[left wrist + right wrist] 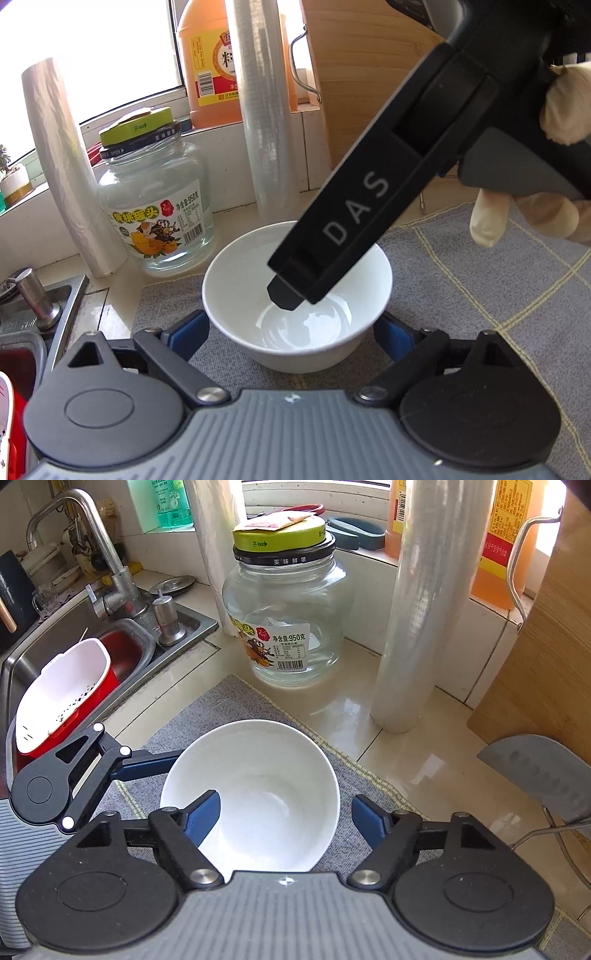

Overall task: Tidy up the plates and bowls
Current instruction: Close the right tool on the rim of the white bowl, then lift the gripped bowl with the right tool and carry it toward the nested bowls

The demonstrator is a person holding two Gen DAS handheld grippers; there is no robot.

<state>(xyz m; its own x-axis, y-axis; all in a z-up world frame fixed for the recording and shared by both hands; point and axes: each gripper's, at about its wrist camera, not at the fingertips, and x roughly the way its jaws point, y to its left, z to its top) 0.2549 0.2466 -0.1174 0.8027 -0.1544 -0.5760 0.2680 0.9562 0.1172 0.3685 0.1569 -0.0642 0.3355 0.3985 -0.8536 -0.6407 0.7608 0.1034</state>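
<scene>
right tool (286,818) spread, straddling white bowl (255,794) rim low centre, one finger inside | left tool (291,328) spread, flanking bowl

counter (424,760) — mat (229,705) | jar (288,627) | roll (424,627)

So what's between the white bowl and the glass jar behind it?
Nothing stands there. In the right wrist view, only a strip of grey mat and bare countertop separates the white bowl from the glass jar.
</scene>
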